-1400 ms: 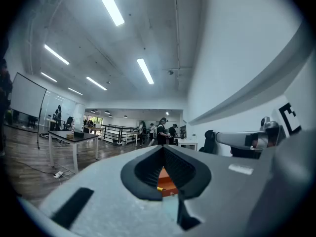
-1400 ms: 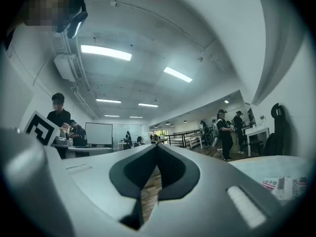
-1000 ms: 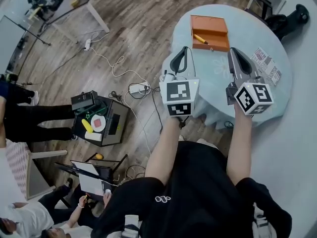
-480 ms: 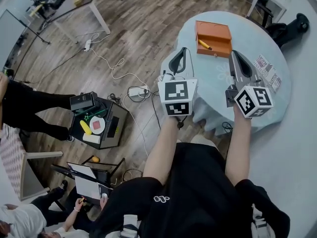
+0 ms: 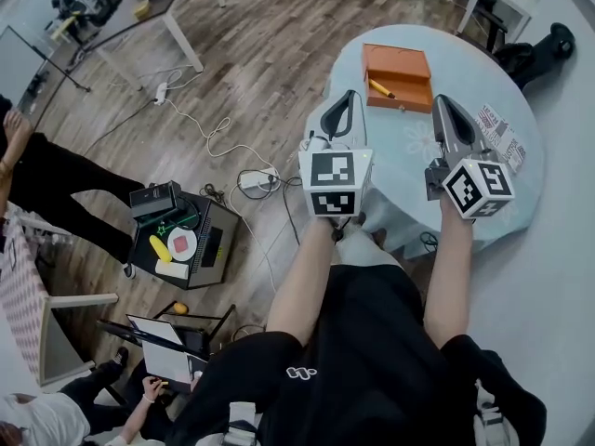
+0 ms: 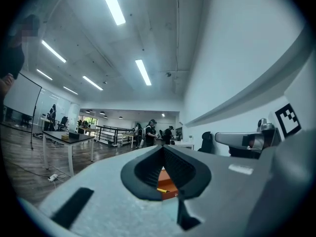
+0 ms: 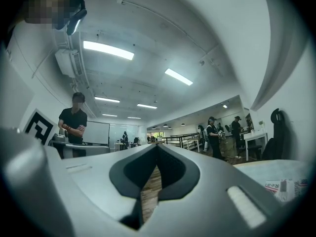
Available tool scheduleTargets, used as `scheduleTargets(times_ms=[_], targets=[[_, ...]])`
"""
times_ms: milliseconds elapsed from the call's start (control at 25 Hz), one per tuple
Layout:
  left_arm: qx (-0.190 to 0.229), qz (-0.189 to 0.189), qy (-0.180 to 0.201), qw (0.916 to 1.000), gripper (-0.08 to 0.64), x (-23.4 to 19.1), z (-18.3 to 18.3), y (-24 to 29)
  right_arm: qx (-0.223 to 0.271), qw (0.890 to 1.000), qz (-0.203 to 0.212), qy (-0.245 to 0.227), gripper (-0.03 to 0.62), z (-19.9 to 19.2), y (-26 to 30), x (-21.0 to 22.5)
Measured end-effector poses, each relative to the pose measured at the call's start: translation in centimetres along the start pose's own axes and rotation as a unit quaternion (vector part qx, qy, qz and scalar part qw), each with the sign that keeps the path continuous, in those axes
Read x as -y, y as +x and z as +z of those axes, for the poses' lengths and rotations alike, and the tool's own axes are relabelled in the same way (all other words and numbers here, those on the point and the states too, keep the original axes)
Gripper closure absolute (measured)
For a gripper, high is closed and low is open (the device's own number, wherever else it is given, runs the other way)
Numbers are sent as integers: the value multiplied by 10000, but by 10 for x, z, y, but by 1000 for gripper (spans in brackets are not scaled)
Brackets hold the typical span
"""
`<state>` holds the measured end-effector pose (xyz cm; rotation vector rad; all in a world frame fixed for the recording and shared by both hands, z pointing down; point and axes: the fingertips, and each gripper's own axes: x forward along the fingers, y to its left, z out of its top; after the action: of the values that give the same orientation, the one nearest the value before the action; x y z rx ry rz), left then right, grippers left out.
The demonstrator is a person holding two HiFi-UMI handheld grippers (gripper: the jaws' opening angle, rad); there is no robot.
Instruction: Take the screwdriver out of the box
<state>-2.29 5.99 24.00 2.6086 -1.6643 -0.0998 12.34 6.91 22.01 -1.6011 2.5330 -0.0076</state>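
Jaws closed tight and empty on both left gripper point(image 5: 348, 94) and right gripper point(image 5: 441, 100), which are held level over the near side of the desk point(image 5: 483, 59). Screwdriver point(image 5: 381, 88) lies diagonally in the open orange box point(image 5: 406, 63), upper centre of frame, well ahead of both. Suggest: open one set of jaws before reaching in, square them across the yellow handle, grip mid-handle, lift clear of the box wall. Spare gripper can pin the box.

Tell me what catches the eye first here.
An open orange box sits at the far side of the round blue table, with a yellow screwdriver inside. Short of it, the left gripper and right gripper are held side by side, both shut and empty.
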Motion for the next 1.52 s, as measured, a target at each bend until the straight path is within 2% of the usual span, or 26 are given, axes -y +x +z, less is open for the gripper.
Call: scheduleTargets(times_ms=[320,520,760,920,1120,1400,1520], targets=[[30,269,208,9994,557,-38,4,31,237,9987,181,406,581,-9,53,15],[-310,312,-14,9990,557,-62,-37,75,-31,9983,81,578,581,-49,89,44],[-735,102,-269,9969,557,-71,-91,158,-373,9953,-468,764,581,-92,132,119],[-1061,48,-449,9933,557,-85,-125,221,-705,9916,-641,871,581,-128,168,160],[-1312,-213,-403,9903,557,-82,-142,293,-906,9860,-867,1097,581,-155,209,209],[-1635,-430,-299,9852,557,-80,-171,351,-1067,9836,-830,1194,581,-189,247,237],[-1836,-650,-302,9804,557,-75,-186,361,-1131,9791,-1113,1271,581,-200,238,252]])
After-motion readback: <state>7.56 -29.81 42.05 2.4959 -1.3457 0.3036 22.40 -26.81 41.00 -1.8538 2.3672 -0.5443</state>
